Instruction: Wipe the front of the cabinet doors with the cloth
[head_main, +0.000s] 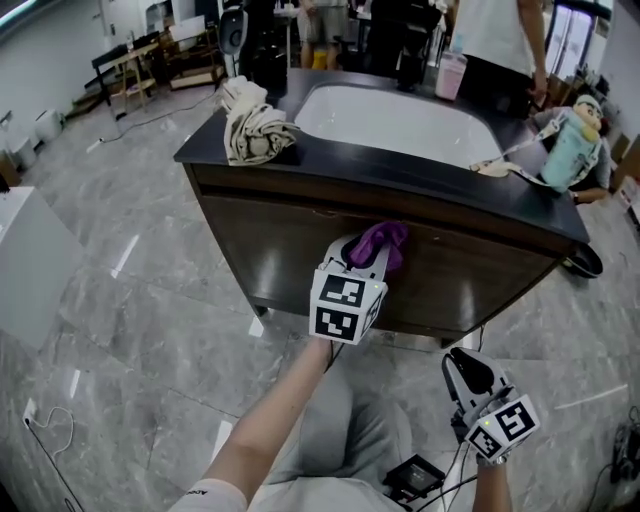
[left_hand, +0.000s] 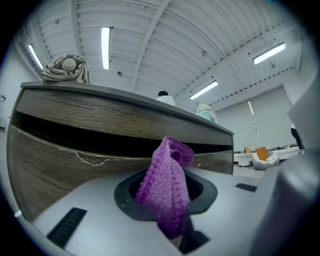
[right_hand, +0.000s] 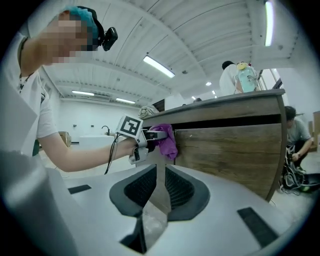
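Nearest, at five o'clock in the head view: right gripper (head_main: 468, 372), jaws narrow, nothing between them. Ahead at twelve o'clock: left gripper (head_main: 366, 255), jaws clamped on purple cloth (head_main: 386, 240), up by the top edge of the dark cabinet door (head_main: 280, 250); contact with the wood not certain. Best to press the cloth flat, sweep in overlapping level passes, work top to bottom. Up on the table (head_main: 350, 165): white sink (head_main: 330, 105), seemingly empty; bottle (head_main: 572, 150) at two o'clock, contents unreadable.

Purple cloth against dark wood
Knitted purple cloth (head_main: 385, 240); dark brown wood-grain cabinet doors (head_main: 280, 250) under a black top (head_main: 400, 172); grey veined floor (head_main: 120, 330); cream towel (head_main: 250, 120) far left.
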